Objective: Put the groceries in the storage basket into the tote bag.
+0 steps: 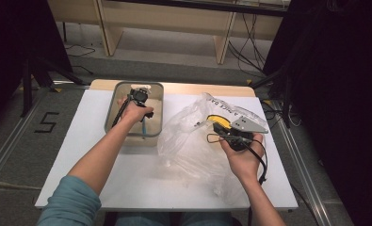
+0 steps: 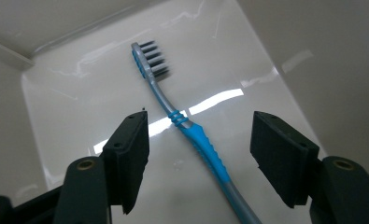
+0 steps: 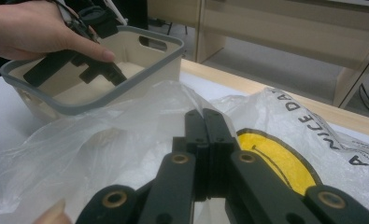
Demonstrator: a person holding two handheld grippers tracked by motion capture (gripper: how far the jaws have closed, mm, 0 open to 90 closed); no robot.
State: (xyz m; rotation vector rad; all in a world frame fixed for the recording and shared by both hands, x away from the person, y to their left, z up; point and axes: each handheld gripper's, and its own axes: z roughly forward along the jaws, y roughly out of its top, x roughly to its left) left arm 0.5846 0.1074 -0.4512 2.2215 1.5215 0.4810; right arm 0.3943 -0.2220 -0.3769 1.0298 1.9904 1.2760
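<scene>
The toothbrush point(image 2: 191, 133) lies ungrasped on the floor of the bin point(image 1: 112, 113) near the table's point(image 1: 80, 155) far left edge, between the left gripper's point(image 2: 198, 154) parted jaws, while the right gripper point(image 3: 204, 140), jaws together, pinches the plastic bag point(image 1: 188, 141).

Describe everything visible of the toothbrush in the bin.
The toothbrush lies flat on the glossy pale floor of the bin, running diagonally. Its head carries dark bristles, pointing sideways; the neck looks translucent grey, with blue ribs leading into a ridged blue grip, then a grey tail. It looks like plastic. The left gripper straddles its handle, jaws open, pads not touching it.
</scene>
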